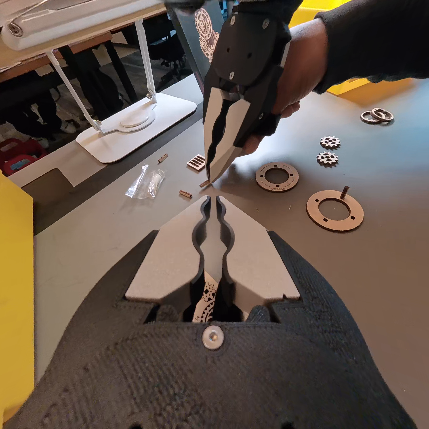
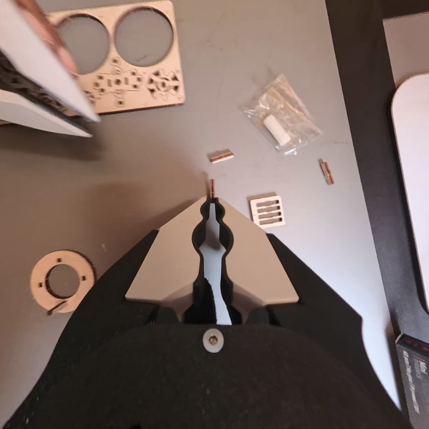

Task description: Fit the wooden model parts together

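Note:
My right gripper (image 2: 212,197) is shut on a small wooden peg (image 2: 212,186) that sticks out past its tips, low over the grey table. The left wrist view shows that gripper (image 1: 210,181) pointing down with the peg (image 1: 204,184) at its tip. My left gripper (image 1: 212,197) is shut but for a thin gap and holds nothing, just in front of the peg. Two wooden rings (image 1: 277,176) (image 1: 335,211) lie to the right, the nearer with a peg (image 1: 344,192) standing upright in a slot.
Two loose pegs (image 2: 220,157) (image 2: 327,171), a slotted wooden frame (image 2: 267,210), a plastic bag (image 2: 281,116) and a cut-out wooden sheet (image 2: 130,58) lie around. Two gears (image 1: 330,141) and small rings (image 1: 377,116) lie far right. A white lamp base (image 1: 137,130) stands at the back left. Across from one pair of fingers to the other is roughly 9 cm.

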{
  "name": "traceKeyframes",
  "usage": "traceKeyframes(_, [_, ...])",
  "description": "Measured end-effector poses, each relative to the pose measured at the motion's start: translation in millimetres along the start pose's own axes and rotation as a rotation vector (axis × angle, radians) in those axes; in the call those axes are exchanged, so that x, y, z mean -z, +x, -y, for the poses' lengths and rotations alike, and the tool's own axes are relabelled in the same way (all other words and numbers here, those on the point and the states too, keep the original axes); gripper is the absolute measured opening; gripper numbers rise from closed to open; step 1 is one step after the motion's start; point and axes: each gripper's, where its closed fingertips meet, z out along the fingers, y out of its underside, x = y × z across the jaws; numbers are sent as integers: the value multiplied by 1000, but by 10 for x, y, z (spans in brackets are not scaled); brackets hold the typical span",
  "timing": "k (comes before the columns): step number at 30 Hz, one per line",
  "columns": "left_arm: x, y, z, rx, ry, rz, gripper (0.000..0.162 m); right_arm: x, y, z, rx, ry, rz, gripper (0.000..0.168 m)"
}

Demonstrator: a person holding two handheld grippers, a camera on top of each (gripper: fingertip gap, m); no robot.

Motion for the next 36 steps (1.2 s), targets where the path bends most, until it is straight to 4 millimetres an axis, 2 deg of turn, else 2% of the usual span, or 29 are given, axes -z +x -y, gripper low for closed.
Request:
traceKeyframes(5, [-35, 134, -16, 14, -13, -71, 18, 382, -368, 126, 178, 131, 19, 1])
traceKeyframes(8, [-34, 272, 64, 33, 25, -143, 27, 606, -620, 102, 247, 172, 20, 1])
traceKeyframes(10, [-23, 398, 147, 28, 55, -206, 33, 709, -868, 115, 276, 204, 78, 1])
traceKeyframes(13, [70, 688, 320, -9, 134, -336, 25, 781, -1069, 117, 338, 196, 77, 1])
traceKeyframes(16, [132, 868, 318, -73, 135, -398, 14, 843, -1222, 103, 372, 189, 91, 1])
traceKeyframes(19, [187, 974, 294, -121, 136, -429, 2, 883, -1310, 61, 386, 179, 91, 1])
traceKeyframes(23, [201, 1061, 277, -165, 118, -453, 2, 898, -1356, -6, 387, 173, 77, 4])
traceKeyframes(25, [181, 1063, 221, -177, 75, -451, 2, 904, -1257, -61, 368, 150, 43, 7])
traceKeyframes(27, [163, 1076, 74, -198, -21, -468, 2, 937, -1047, -88, 317, 146, 9, 18])
traceKeyframes(29, [182, 1161, -181, -209, -175, -543, 2, 935, -658, -92, 243, 147, -63, 19])
traceKeyframes(31, [218, 1244, -387, -245, -274, -598, 2, 844, -197, -97, 161, 135, -127, 19])
traceKeyframes(33, [262, 1342, -483, -273, -316, -651, 6, 667, 210, -91, 89, 124, -146, 19])
traceKeyframes(36, [318, 1448, -515, -290, -329, -709, 15, 333, 656, -68, 24, 88, -131, 21])
